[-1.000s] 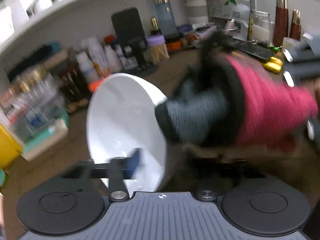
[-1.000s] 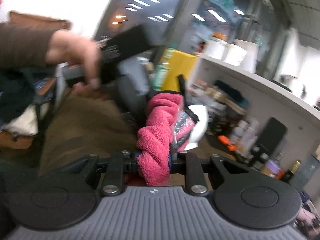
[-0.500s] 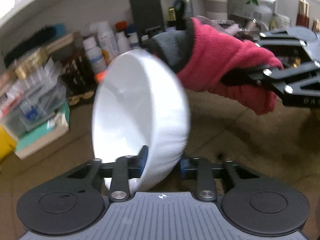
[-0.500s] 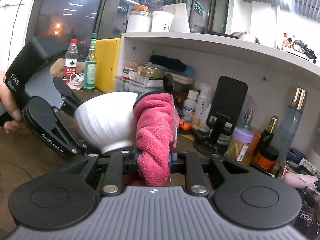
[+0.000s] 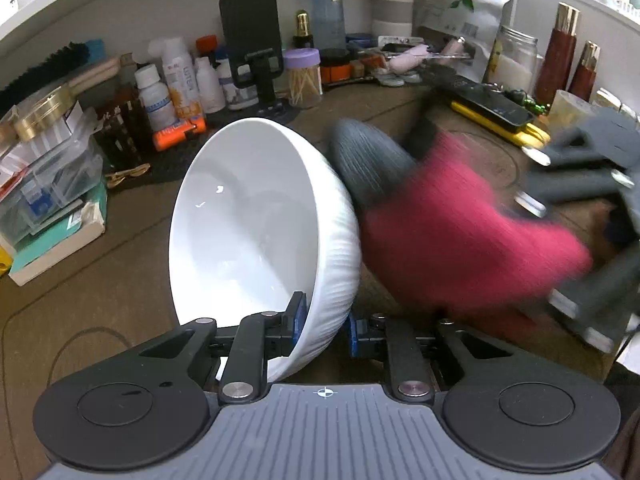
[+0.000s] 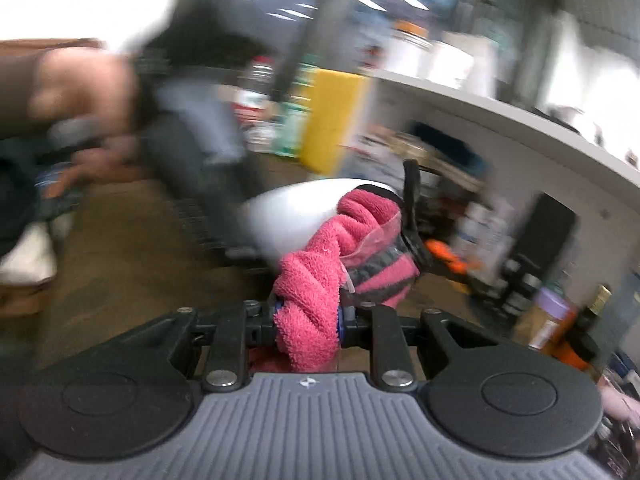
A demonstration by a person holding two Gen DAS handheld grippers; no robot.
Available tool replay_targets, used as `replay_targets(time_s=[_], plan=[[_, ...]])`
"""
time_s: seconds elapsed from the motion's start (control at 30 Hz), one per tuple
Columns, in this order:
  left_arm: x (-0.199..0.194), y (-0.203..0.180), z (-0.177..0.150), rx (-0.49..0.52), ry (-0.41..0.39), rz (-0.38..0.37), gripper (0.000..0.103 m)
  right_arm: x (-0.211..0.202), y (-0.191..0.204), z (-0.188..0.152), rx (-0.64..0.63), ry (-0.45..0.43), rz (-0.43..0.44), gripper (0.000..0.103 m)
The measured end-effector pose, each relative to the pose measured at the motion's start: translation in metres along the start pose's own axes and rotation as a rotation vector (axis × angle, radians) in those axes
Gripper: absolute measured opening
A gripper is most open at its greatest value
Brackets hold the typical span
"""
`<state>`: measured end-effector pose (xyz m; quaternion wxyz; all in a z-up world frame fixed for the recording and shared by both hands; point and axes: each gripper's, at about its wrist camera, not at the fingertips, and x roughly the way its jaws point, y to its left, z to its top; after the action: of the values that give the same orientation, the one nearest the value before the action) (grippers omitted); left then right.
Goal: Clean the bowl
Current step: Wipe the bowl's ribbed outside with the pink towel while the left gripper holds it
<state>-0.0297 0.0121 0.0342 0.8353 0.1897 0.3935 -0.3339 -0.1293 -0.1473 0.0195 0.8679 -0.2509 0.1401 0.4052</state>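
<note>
- Left wrist view: my left gripper (image 5: 320, 330) clamps the white bowl (image 5: 260, 240) by its rim at 6 o'clock, tipped on edge above the tabletop (image 5: 100, 300).
- My right gripper (image 6: 306, 326) pinches the pink cloth (image 6: 320, 280), pressed against the bowl's outside at 3 o'clock.
- Wiping is under way; next, I judge, the cloth must reach inside.

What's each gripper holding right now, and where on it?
Left gripper clamps the white bowl by its rim, one finger inside, one outside. Right gripper pinches the near end of the pink cloth.
</note>
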Motion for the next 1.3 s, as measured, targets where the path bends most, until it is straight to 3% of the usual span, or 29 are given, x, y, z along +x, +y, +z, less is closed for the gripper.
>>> replay_targets(time_s=[0.07, 0.13, 0.3, 0.37, 0.43, 0.5, 0.6, 0.67, 0.7, 0.73, 0.77, 0.83, 1.0, 1.17, 1.3], plan=[[0.000, -0.003, 0.001, 0.006, 0.001, -0.003, 0.021, -0.016, 0.009, 0.003, -0.005, -0.019, 0.038, 0.023], [0.000, -0.005, 0.002, 0.011, 0.001, -0.005, 0.021, -0.019, 0.005, 0.007, 0.011, -0.025, 0.015, 0.023], [-0.001, -0.006, 0.005, 0.040, -0.008, -0.008, 0.025, 0.004, -0.043, 0.013, 0.140, -0.015, -0.159, 0.024], [-0.001, -0.006, 0.005, 0.063, -0.009, 0.013, 0.039, 0.017, -0.061, 0.012, 0.180, -0.010, -0.203, 0.024], [0.000, -0.001, 0.005, 0.083, -0.011, 0.057, 0.073, 0.029, -0.072, 0.010, 0.205, -0.006, -0.212, 0.024], [0.004, 0.005, 0.005, 0.093, -0.007, 0.091, 0.081, 0.037, -0.080, 0.008, 0.220, -0.002, -0.214, 0.024], [0.015, 0.011, 0.005, 0.098, 0.007, 0.113, 0.079, 0.047, -0.078, 0.006, 0.205, 0.018, -0.208, 0.024], [0.024, 0.011, 0.005, 0.114, 0.009, 0.124, 0.070, 0.049, -0.076, 0.007, 0.189, 0.026, -0.209, 0.024], [0.027, 0.011, 0.005, 0.112, 0.003, 0.117, 0.063, 0.048, -0.077, 0.006, 0.188, 0.027, -0.209, 0.024], [0.027, 0.012, 0.006, 0.093, -0.004, 0.090, 0.042, 0.047, -0.077, 0.006, 0.188, 0.026, -0.210, 0.024], [0.027, 0.011, 0.006, 0.080, -0.008, 0.072, 0.032, 0.045, -0.076, 0.006, 0.190, 0.026, -0.209, 0.024], [0.026, 0.006, 0.009, 0.092, -0.005, 0.107, 0.023, 0.043, -0.075, 0.004, 0.191, 0.022, -0.204, 0.024], [0.012, 0.009, 0.016, 0.003, 0.026, 0.006, 0.020, 0.028, -0.066, 0.006, 0.150, -0.002, -0.162, 0.024], [0.004, -0.004, 0.013, 0.019, 0.049, -0.022, 0.020, 0.000, -0.020, 0.008, -0.026, 0.023, -0.022, 0.024], [0.003, -0.007, 0.012, 0.024, 0.055, -0.027, 0.020, -0.022, 0.002, 0.006, -0.068, 0.036, 0.089, 0.024]])
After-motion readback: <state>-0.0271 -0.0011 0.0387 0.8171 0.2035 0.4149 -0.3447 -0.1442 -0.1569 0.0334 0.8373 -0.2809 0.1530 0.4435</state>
